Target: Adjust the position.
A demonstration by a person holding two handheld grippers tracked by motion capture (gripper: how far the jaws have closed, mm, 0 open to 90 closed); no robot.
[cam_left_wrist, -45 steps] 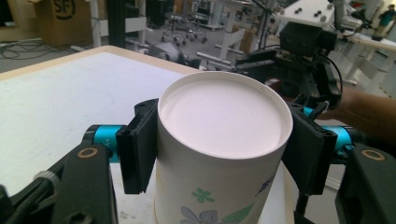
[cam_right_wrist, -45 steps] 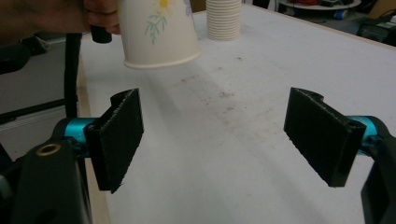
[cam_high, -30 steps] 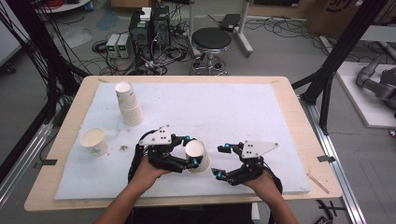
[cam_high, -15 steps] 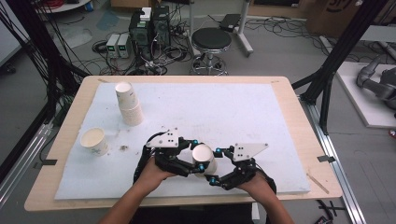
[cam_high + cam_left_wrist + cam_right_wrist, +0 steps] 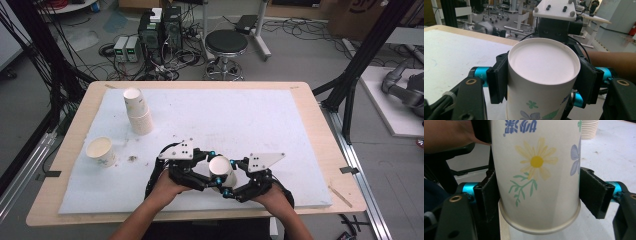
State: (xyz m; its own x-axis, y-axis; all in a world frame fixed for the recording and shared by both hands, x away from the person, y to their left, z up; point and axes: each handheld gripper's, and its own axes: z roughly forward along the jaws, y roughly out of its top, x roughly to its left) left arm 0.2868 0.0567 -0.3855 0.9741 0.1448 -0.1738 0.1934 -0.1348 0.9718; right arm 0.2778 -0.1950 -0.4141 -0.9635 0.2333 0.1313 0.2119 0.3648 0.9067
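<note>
A white paper cup (image 5: 220, 167) with a flower print hangs above the white mat near the table's front edge, its base turned up. My left gripper (image 5: 212, 176) is shut on it. In the left gripper view its pads (image 5: 497, 77) press both sides of the cup (image 5: 541, 65) just under the base. My right gripper (image 5: 231, 179) comes in from the right, and its jaws have just been closing with the cup between them. In the right gripper view both pads (image 5: 487, 195) touch the cup (image 5: 536, 170) just above its rim. The right gripper's grey plate (image 5: 555, 7) shows behind the cup.
A stack of paper cups (image 5: 137, 110) stands at the mat's back left, also seen as a stack (image 5: 590, 128) in the right gripper view. A single upright cup (image 5: 101, 151) sits left of my hands, with crumbs (image 5: 132, 158) beside it. The white mat (image 5: 240, 115) covers most of the table.
The right gripper moved left to the cup and its jaws closed around it. The left gripper carried the cup a little to the right.
</note>
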